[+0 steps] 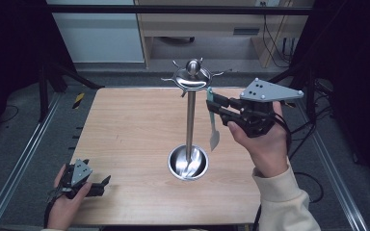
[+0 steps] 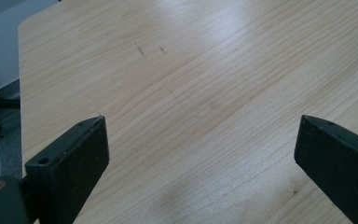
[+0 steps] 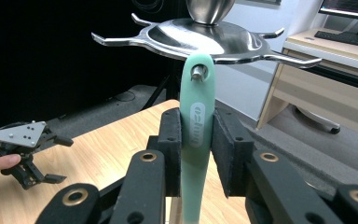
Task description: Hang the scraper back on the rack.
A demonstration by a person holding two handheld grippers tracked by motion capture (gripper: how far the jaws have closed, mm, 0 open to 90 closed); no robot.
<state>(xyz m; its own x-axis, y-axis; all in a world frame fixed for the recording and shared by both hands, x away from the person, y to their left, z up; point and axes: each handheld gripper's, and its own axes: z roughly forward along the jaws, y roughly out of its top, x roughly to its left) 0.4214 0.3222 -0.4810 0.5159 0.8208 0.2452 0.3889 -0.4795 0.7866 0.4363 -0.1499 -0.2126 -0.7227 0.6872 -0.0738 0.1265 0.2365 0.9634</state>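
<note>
The right gripper (image 3: 196, 154) pinches the green utensil's handle (image 3: 196, 140), hooked on the rack (image 3: 205, 39).

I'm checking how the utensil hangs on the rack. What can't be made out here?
- Utensil blade: right gripper view, cut off by the bottom edge behind the right gripper.
- Hook seating: high view, too small.
- Rack base contents: high view, lost in reflections.
- Left gripper body: left gripper view, cut off.
</note>
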